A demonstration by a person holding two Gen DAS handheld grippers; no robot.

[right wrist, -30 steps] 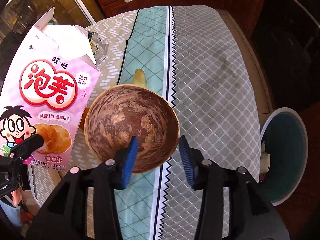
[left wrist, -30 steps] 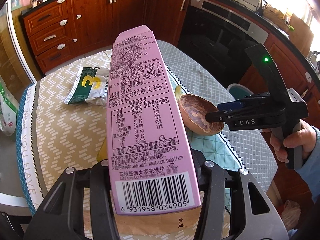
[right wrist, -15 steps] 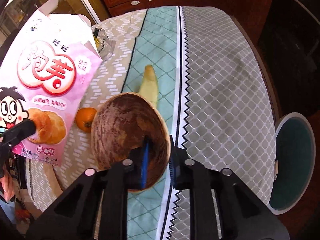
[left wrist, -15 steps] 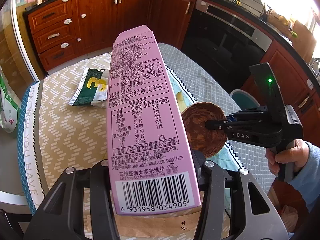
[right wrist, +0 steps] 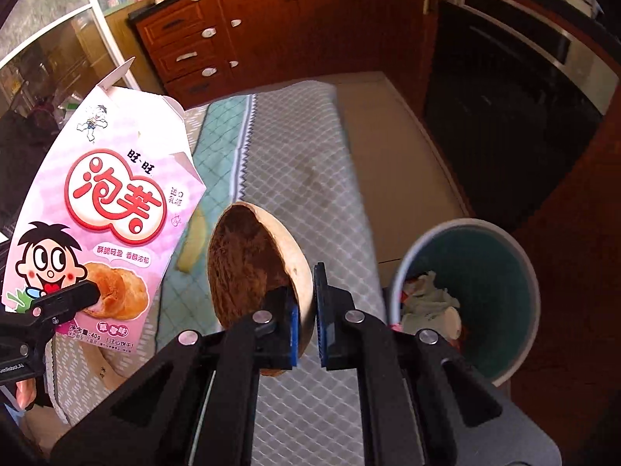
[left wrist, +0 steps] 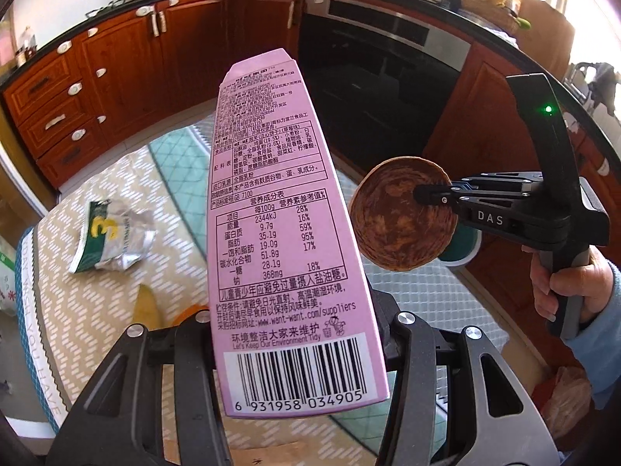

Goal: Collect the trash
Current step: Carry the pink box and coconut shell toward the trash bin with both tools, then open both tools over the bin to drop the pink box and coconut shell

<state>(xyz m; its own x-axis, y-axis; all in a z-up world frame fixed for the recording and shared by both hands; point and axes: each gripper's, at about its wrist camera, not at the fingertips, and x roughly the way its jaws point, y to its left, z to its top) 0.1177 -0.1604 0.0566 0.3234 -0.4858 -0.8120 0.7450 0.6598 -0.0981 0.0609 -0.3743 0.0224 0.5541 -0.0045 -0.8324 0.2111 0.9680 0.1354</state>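
Observation:
My left gripper [left wrist: 295, 334] is shut on a tall pink snack box [left wrist: 279, 233] and holds it upright above the table; the box also shows in the right wrist view [right wrist: 108, 225]. My right gripper [right wrist: 306, 330] is shut on the rim of a brown coconut shell half [right wrist: 252, 268], lifted and tipped on its side; the shell [left wrist: 399, 217] and right gripper [left wrist: 431, 194] show at the right of the left wrist view. A teal trash bin [right wrist: 481, 287] with trash inside stands on the floor right of the table.
A crumpled green and silver wrapper [left wrist: 112, 237] lies on the patterned tablecloth [left wrist: 77, 310]. A banana peel [right wrist: 194, 244] and an orange fruit [left wrist: 186, 312] lie near the box. Wooden cabinets [right wrist: 240, 35] and a dark oven [right wrist: 516, 89] stand behind.
My right gripper shut on the shell's rim, lifted it off the table and tipped it on its side toward the bin. The left gripper kept the box and rose slightly.

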